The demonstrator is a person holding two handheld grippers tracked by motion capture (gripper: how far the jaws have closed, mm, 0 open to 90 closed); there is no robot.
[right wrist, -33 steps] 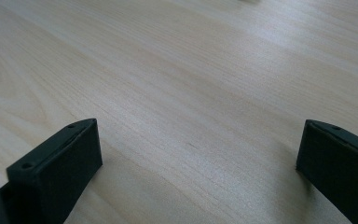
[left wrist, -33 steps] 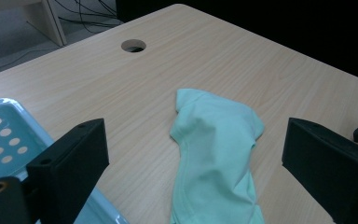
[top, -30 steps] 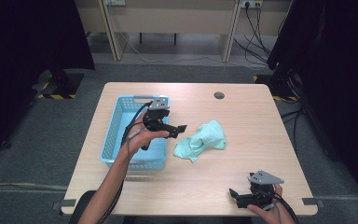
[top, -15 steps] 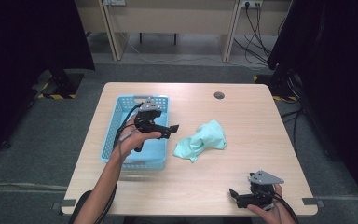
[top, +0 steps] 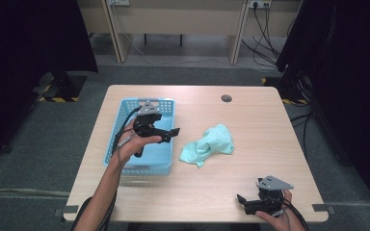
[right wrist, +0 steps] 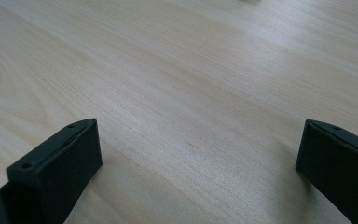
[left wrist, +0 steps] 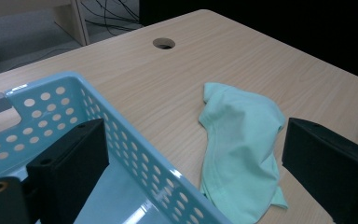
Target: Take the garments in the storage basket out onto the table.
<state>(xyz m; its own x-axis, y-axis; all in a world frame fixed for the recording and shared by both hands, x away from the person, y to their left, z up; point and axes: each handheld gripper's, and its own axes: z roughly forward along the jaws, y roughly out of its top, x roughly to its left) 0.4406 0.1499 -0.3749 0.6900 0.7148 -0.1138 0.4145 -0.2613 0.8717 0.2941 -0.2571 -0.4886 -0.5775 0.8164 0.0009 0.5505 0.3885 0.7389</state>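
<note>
we see the left gripper (top: 169,133) held over the blue basket (top: 125,109), its jaws spread wide with nothing between them and pointing toward the mint green cloth (top: 209,145), which lies crumpled on the wooden table (top: 250,120) just beside the basket's right wall. in the left gripper view the cloth (left wrist: 240,144) sits on the table beyond the basket's perforated rim (left wrist: 135,140), between the two jaws but untouched. the right gripper (top: 246,203) rests low at the near right edge of the table, well apart from the cloth, its jaws also wide open over bare wood (right wrist: 191,93).

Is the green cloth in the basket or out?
Out: the green cloth lies crumpled on the table, right of the blue basket.
</note>
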